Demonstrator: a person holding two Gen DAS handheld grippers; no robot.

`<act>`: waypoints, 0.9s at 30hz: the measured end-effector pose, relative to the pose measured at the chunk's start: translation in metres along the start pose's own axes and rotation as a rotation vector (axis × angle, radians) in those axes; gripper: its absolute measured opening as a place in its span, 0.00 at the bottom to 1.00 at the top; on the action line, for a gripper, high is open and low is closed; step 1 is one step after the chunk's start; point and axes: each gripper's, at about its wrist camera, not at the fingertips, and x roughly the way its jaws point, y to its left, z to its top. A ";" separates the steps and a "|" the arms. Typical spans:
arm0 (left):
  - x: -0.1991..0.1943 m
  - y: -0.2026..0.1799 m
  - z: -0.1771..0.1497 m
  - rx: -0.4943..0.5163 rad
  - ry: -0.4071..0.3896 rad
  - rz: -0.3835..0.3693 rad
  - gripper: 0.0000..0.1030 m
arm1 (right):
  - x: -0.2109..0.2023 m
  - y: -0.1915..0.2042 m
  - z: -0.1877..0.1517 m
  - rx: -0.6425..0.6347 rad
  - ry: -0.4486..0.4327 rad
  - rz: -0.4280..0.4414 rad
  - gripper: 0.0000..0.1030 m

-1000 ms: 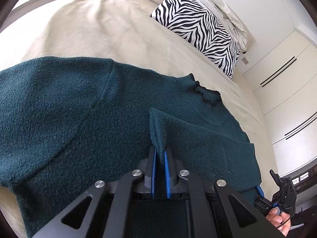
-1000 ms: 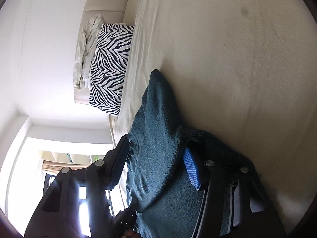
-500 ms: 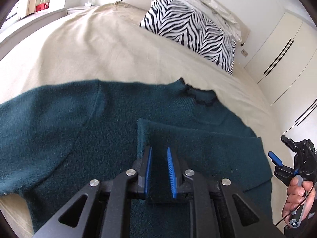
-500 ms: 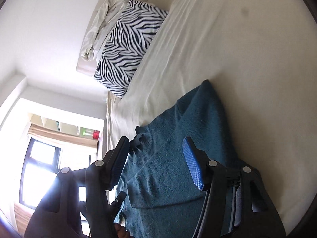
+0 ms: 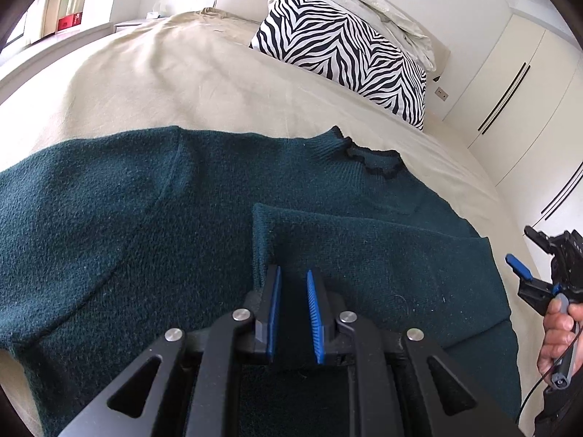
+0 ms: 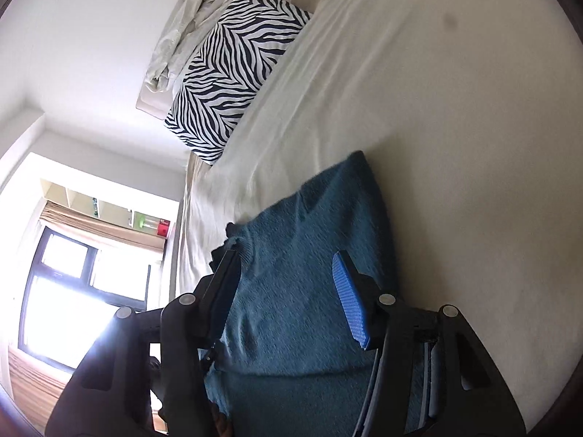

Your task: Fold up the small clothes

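Note:
A dark green knit sweater [image 5: 145,236] lies spread on the beige bed [image 5: 164,80], its black-trimmed neckline [image 5: 371,162] toward the pillow. One sleeve [image 5: 364,247] is folded across the body. My left gripper [image 5: 293,271] hovers low over that sleeve's end, its blue pads slightly apart and gripping nothing. In the right wrist view my right gripper [image 6: 286,258] is open above the sweater's [image 6: 302,291] shoulder side; its jaws are closing a little with nothing pinched between them. It also shows at the right edge of the left wrist view, as the right gripper [image 5: 539,266] held by a hand [image 5: 561,331].
A zebra-print pillow [image 5: 346,51] and crumpled white bedding [image 5: 371,0] sit at the head of the bed. White wardrobe doors [image 5: 510,83] stand to the right. A bright window [image 6: 73,291] is beyond the bed's far side.
My left gripper let go of the sleeve's end, which now lies flat on the sweater. My right gripper rose off the sweater's edge and rolled.

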 end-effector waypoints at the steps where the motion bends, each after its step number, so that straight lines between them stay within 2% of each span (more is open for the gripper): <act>1: 0.001 0.000 0.000 -0.003 0.000 -0.004 0.17 | 0.008 0.003 0.008 -0.006 0.000 0.022 0.52; 2: 0.001 0.001 0.000 -0.006 -0.002 -0.009 0.17 | 0.017 0.004 0.017 -0.004 0.005 0.033 0.55; 3: 0.000 0.002 0.000 -0.010 -0.004 -0.015 0.17 | 0.029 -0.002 0.023 0.012 0.018 0.018 0.62; 4: -0.001 0.003 0.000 -0.014 -0.008 -0.022 0.17 | 0.042 -0.014 0.026 0.042 0.039 -0.027 0.66; 5: -0.003 0.005 0.000 -0.025 -0.012 -0.034 0.17 | 0.053 -0.027 0.026 0.076 0.048 -0.034 0.66; 7: -0.014 0.011 0.001 -0.083 -0.004 -0.071 0.19 | 0.048 -0.028 0.023 0.051 0.007 -0.002 0.64; 9: -0.041 0.018 0.001 -0.149 -0.041 -0.115 0.44 | 0.036 -0.019 0.014 0.028 0.005 -0.047 0.66; 10: -0.060 0.023 -0.001 -0.168 -0.085 -0.119 0.63 | 0.029 -0.013 0.009 0.012 -0.007 -0.068 0.67; 11: -0.081 0.031 -0.003 -0.195 -0.137 -0.117 0.75 | 0.019 -0.006 0.003 -0.017 -0.021 -0.074 0.68; 12: -0.101 0.043 -0.005 -0.236 -0.184 -0.116 0.77 | 0.010 0.002 -0.003 -0.048 -0.033 -0.070 0.68; 14: -0.137 0.079 -0.011 -0.369 -0.238 -0.122 0.78 | -0.007 0.016 -0.020 -0.093 -0.041 -0.055 0.68; 17: -0.183 0.154 -0.032 -0.665 -0.321 -0.140 0.75 | -0.026 0.028 -0.053 -0.112 -0.016 -0.006 0.68; 20: -0.226 0.224 -0.065 -0.932 -0.453 -0.124 0.73 | -0.031 0.040 -0.087 -0.102 0.026 0.038 0.68; 23: -0.254 0.276 -0.098 -1.133 -0.553 -0.046 0.73 | -0.027 0.049 -0.118 -0.087 0.066 0.062 0.68; 27: -0.257 0.320 -0.128 -1.320 -0.575 -0.038 0.73 | -0.015 0.062 -0.148 -0.082 0.110 0.061 0.68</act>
